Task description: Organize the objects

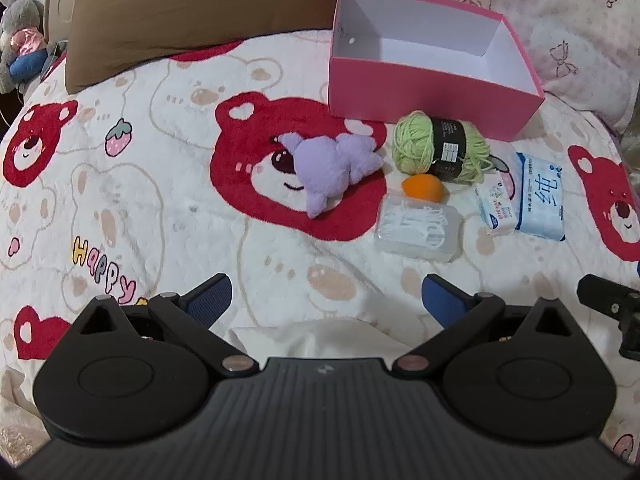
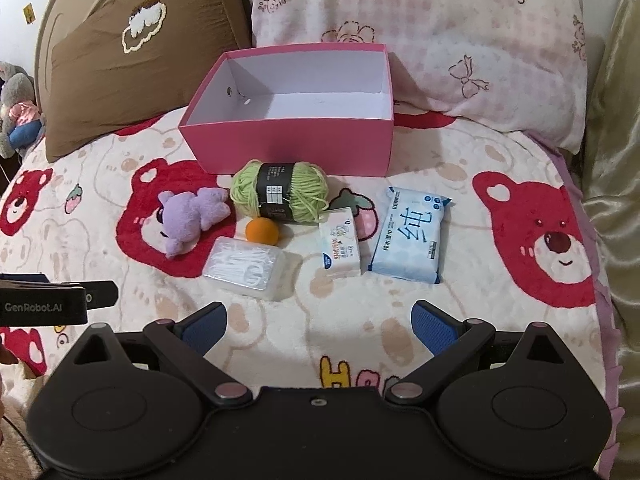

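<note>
Bedding, a cream fleece blanket (image 2: 280, 340) printed with red bears, carries an empty pink cardboard box (image 2: 288, 144). Before it lie a blue wet-wipe pack (image 2: 408, 240), green yarn ball (image 2: 280, 192), purple plush toy (image 2: 188, 220), clear plastic case (image 2: 244, 268), small tissue pack (image 2: 340, 248) and orange ball (image 2: 262, 231). Left gripper (image 1: 326, 300) and right gripper (image 2: 318, 326) hover spread wide, holding nothing.

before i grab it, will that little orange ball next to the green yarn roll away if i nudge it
Probably. The orange ball looks round and rests free on the plush blanket, so a nudge should roll it, though the pile may slow it. It looks small and likely light; the yarn and clear box beside it might stop it.
</note>
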`<state>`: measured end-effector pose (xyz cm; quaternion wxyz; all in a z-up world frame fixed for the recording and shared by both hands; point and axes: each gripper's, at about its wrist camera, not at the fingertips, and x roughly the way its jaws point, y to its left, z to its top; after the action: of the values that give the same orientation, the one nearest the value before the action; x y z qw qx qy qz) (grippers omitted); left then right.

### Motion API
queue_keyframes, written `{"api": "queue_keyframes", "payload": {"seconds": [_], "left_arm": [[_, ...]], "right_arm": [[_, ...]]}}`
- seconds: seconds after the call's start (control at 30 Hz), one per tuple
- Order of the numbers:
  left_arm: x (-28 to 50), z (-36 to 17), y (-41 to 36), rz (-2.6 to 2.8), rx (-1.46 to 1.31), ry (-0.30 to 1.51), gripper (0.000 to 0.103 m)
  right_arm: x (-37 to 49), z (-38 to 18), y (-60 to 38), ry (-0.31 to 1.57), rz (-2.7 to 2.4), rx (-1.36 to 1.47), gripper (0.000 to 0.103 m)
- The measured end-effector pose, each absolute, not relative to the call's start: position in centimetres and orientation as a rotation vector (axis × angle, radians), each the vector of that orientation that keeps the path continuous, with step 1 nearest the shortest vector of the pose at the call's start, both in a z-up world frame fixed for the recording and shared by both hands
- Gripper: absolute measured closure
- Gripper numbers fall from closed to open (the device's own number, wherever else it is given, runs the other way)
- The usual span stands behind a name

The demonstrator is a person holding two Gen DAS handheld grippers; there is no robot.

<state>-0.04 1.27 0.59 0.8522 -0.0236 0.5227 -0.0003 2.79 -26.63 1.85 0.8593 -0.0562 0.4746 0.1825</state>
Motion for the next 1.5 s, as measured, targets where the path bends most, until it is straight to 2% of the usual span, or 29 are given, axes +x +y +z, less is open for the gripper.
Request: {"api": "queue_keyframes", "payload": {"seconds": [1.5], "left_arm": [[-1.1,2.0,0.4,-0.011,-0.042,1.064,0.000]], "right_arm": [[2.8,1.8,-26.8,0.997,0.390,-0.162,0.003]]}}
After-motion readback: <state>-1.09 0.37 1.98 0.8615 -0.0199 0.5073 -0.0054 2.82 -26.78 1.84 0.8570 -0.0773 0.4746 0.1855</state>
